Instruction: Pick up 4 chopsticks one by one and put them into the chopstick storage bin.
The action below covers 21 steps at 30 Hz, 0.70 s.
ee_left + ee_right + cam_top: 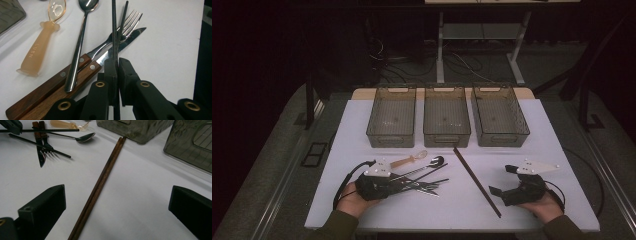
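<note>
My left gripper (117,62) is shut on a thin black chopstick (114,35), which points away over a heap of cutlery. A second black chopstick (124,17) lies close beside it. The heap holds a steel spoon (80,42), a wooden-handled fork (126,23) and knife (125,42), and an amber plastic spoon (41,42). In the high view the left gripper (394,181) is at the front left, by the heap. My right gripper (503,180) stands open at the front right. A pair of brown wooden chopsticks (100,182) lies on the table between its jaws (117,192), untouched.
Three translucent grey bins (390,140) (446,139) (501,140) stand side by side at the back of the white table (537,145). The brown chopsticks (477,181) run diagonally from the middle bin toward the front edge. Dark floor and cables lie beyond.
</note>
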Available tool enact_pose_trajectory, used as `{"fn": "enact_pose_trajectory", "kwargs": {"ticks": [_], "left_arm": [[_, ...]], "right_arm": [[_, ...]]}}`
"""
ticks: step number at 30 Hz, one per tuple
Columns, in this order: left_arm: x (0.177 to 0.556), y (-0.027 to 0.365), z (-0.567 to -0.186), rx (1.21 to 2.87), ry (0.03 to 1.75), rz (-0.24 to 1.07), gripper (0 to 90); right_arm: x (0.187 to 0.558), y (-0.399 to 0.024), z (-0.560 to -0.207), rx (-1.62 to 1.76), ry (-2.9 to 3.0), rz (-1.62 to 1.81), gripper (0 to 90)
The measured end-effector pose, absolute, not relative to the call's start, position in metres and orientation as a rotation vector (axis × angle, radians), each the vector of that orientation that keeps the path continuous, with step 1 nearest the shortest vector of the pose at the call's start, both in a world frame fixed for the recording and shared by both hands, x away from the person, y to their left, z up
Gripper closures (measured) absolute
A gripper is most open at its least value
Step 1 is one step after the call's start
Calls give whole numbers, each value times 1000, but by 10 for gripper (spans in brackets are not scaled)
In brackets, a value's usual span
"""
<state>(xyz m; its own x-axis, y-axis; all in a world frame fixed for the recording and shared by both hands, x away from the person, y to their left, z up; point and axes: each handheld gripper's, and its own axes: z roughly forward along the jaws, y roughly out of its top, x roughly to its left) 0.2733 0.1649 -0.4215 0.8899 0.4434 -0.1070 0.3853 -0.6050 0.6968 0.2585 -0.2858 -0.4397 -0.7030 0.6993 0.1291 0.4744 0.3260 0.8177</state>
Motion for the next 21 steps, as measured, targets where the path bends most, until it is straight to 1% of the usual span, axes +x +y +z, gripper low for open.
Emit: {"fn": "enact_pose_trajectory", "kwargs": {"ticks": [21], "left_arm": [[288,166,-398,2211,677,146,857]], "right_arm": [[256,-287,-437,1068,2327,1320,8]]}}
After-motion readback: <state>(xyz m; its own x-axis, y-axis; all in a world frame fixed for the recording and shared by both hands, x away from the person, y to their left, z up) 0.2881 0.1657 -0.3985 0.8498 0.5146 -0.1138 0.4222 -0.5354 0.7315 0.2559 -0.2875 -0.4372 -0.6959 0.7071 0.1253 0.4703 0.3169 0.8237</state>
